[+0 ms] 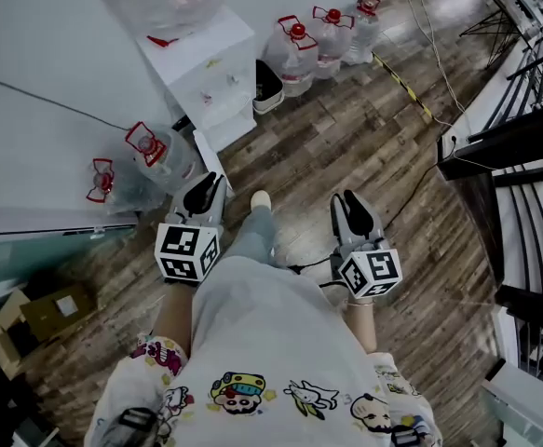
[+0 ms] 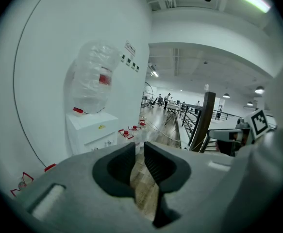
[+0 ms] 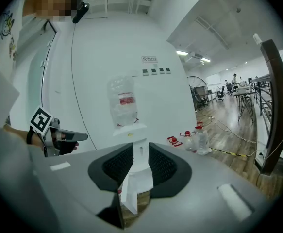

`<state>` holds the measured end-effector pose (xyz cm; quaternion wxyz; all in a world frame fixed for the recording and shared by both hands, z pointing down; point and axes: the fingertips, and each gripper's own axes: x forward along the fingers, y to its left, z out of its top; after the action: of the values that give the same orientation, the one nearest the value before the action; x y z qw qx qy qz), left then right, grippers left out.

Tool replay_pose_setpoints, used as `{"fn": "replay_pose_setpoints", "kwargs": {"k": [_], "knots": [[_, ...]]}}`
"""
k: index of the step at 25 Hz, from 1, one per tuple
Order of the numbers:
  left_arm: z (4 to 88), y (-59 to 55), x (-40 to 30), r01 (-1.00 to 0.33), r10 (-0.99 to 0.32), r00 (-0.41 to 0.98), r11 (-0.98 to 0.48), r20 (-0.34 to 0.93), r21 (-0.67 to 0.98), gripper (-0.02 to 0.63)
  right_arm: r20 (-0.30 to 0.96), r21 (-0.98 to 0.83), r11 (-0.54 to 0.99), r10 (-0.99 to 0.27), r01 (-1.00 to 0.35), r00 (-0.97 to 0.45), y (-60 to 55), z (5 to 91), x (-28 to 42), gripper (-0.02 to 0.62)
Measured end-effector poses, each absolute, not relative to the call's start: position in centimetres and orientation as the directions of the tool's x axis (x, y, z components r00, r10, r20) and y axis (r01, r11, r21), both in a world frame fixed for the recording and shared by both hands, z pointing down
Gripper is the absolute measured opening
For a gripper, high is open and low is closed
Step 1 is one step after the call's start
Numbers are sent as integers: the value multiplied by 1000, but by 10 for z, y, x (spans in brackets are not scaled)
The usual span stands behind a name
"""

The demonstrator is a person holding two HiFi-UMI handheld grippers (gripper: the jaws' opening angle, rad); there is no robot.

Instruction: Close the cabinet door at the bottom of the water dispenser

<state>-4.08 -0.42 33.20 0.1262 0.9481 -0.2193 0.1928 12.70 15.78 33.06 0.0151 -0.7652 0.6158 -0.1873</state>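
Jaws of both grippers stand slightly parted, gripping nothing. Head view: left gripper point(image 1: 208, 186) and right gripper point(image 1: 347, 201) point level-low toward the white water dispenser point(image 1: 206, 73) at far left, its cabinet door point(image 1: 211, 161) ajar. Left gripper view: the red label on the bottle point(image 2: 95, 76) is unreadable. Right gripper view: the door shows beyond the gap.

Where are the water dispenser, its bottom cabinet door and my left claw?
water dispenser point(image 1: 204, 52), head view, white top panel.
cabinet door point(image 1: 211, 159), head view, top edge of the swung-out door.
left claw point(image 2: 139, 148), left gripper view, gap between its parted tips.
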Motion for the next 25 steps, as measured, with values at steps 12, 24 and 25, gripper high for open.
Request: {"fn": "replay_pose_setpoints", "kwargs": {"k": [12, 24, 25], "knots": [[330, -106, 30, -476, -378, 830, -864, 411, 166, 83, 273, -236, -212, -951, -948, 144, 53, 321, 198, 118], [342, -185, 41, -531, -426, 815, -820, 392, 212, 107, 311, -207, -119, -949, -971, 50, -37, 317, 212, 143], [342, -191, 42, -536, -431, 814, -816, 390, 216, 110, 313, -204, -107, -949, -973, 39, -44, 315, 211, 144]]}}
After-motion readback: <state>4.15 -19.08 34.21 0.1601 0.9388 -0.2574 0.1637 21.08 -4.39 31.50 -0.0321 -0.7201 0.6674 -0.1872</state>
